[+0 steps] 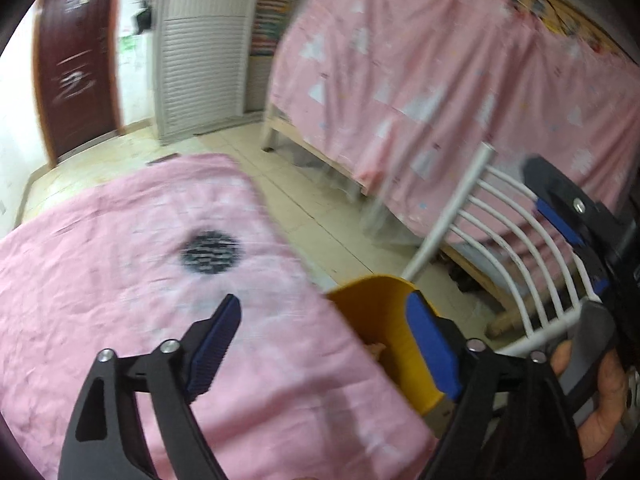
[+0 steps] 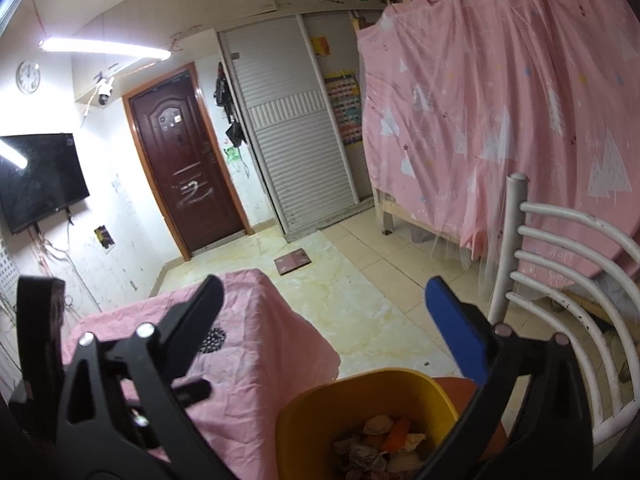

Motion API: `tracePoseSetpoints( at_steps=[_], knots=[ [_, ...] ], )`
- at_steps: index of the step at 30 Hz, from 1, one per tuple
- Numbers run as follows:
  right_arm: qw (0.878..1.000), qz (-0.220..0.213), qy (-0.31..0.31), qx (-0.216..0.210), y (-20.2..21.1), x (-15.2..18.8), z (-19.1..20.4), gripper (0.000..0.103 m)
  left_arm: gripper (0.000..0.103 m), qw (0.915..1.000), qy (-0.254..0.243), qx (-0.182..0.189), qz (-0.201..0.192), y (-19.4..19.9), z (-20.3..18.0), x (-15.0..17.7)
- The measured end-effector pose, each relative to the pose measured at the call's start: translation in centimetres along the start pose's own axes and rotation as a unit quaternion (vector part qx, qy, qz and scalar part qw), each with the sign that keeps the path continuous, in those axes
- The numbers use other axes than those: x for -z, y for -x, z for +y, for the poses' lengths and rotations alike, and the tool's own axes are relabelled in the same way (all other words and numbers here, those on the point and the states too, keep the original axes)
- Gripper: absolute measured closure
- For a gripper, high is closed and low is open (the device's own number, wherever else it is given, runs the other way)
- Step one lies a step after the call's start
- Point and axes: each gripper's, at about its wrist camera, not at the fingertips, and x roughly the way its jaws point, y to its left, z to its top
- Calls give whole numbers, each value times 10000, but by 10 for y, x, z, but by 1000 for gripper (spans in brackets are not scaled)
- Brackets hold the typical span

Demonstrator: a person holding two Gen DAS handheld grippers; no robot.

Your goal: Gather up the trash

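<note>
A yellow bin [image 2: 360,408] stands on a chair seat beside the table and holds several scraps of trash [image 2: 384,444], shells and an orange piece. It also shows in the left wrist view [image 1: 384,320], just right of the table's edge. My left gripper [image 1: 324,320] is open and empty, over the pink tablecloth [image 1: 120,280], its right finger in front of the bin. My right gripper [image 2: 324,304] is open and empty, above the bin. The right gripper also appears at the right of the left wrist view [image 1: 568,220].
A dark round patch [image 1: 210,252] marks the tablecloth. A white metal chair back [image 2: 560,280] stands to the right. A bed draped in pink curtain [image 2: 500,120] lies behind it. A door [image 2: 180,160], a wardrobe [image 2: 296,152] and a wall TV [image 2: 40,176] are farther off. A scale [image 2: 292,262] lies on the tiled floor.
</note>
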Motion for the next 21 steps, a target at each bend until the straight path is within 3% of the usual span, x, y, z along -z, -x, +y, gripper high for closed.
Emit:
tracePoseSetpoints(
  at_steps=[8, 14, 19, 21],
  knots=[
    [9994, -11, 233, -267, -11, 11, 46, 6, 17, 9937, 466, -915, -444, 36, 68, 12],
    [9964, 126, 417, -723, -22, 26, 96, 6, 15, 9862, 766, -1332, -619, 62, 108, 25],
    [9909, 225, 668, -1146, -26, 40, 140, 6, 14, 9760, 981, -1779, -778, 85, 144, 40],
    [9884, 241, 739, -1306, -27, 46, 155, 6, 13, 9673, 1054, -2135, -868, 95, 160, 48]
  ],
)
